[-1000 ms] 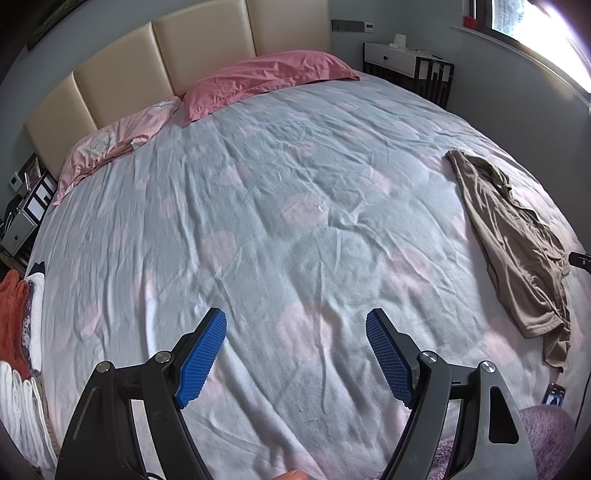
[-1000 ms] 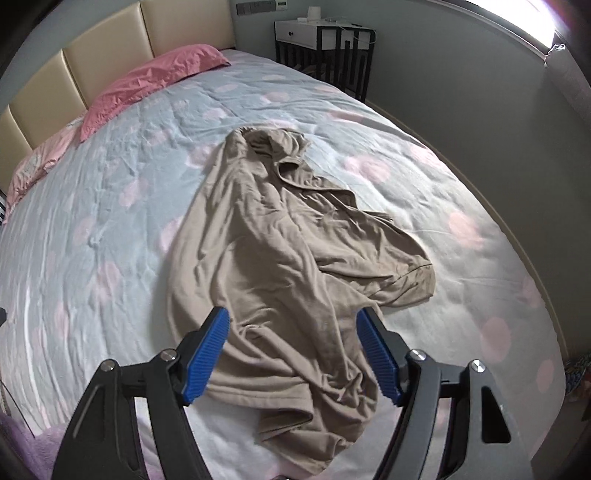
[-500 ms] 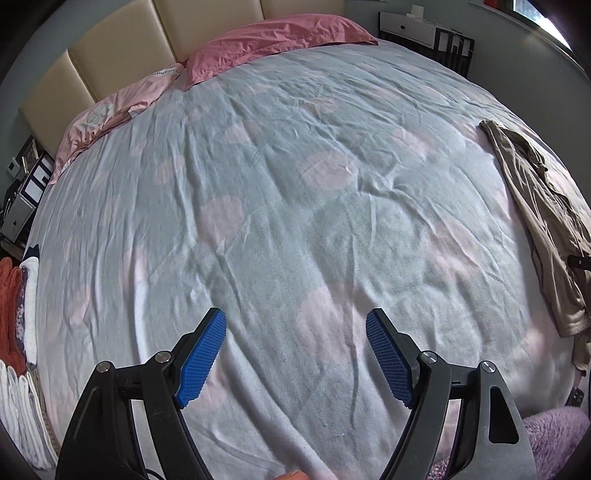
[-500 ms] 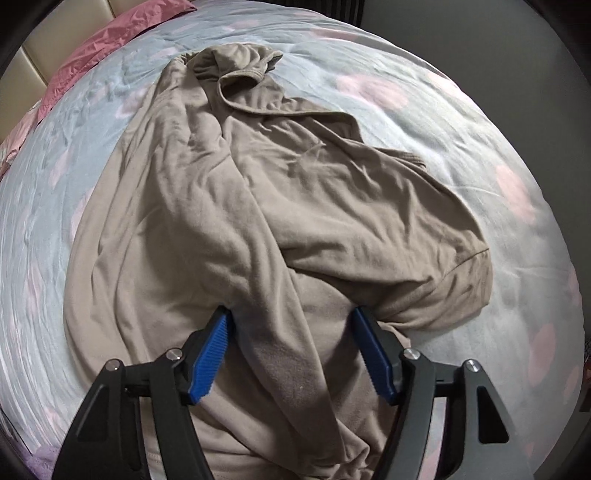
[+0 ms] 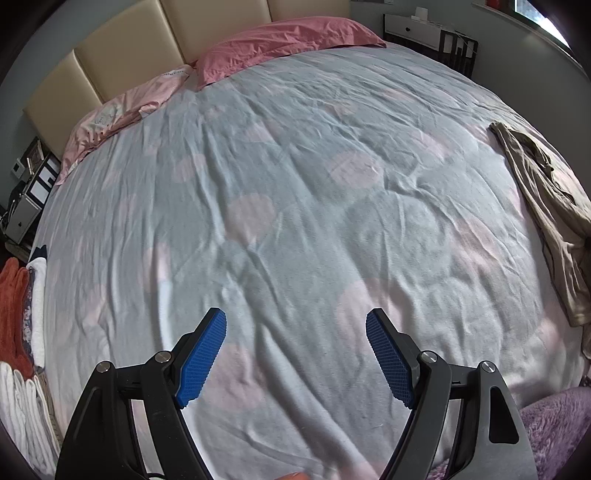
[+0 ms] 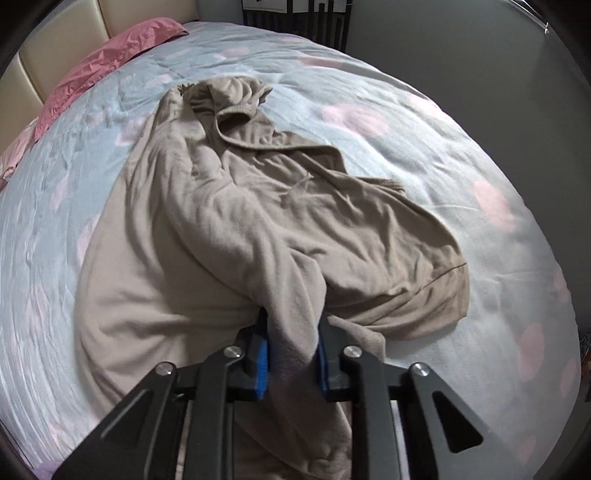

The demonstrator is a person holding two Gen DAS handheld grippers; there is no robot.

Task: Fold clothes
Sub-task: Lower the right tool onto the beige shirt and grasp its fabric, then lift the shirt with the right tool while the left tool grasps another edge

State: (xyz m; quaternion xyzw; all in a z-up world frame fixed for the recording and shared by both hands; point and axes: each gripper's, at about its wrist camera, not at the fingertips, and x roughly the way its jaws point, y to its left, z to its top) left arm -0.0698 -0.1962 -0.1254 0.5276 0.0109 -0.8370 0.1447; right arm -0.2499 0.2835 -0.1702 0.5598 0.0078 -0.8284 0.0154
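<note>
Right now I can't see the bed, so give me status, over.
Right gripper closing on crumpled beige cotton garment, fold bunched between pads. Left gripper open, empty, over bedsheet. Nothing blocking.

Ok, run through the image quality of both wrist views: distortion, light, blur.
Left wrist view: heavy fisheye bulges the bed into a dome; dark corners; daylight glare at the top right window; mostly sharp. Right wrist view: same barrel distortion, dimmer overall; the bedding at the left edge is smeared, and the tan garment is sharp in the middle.
</note>
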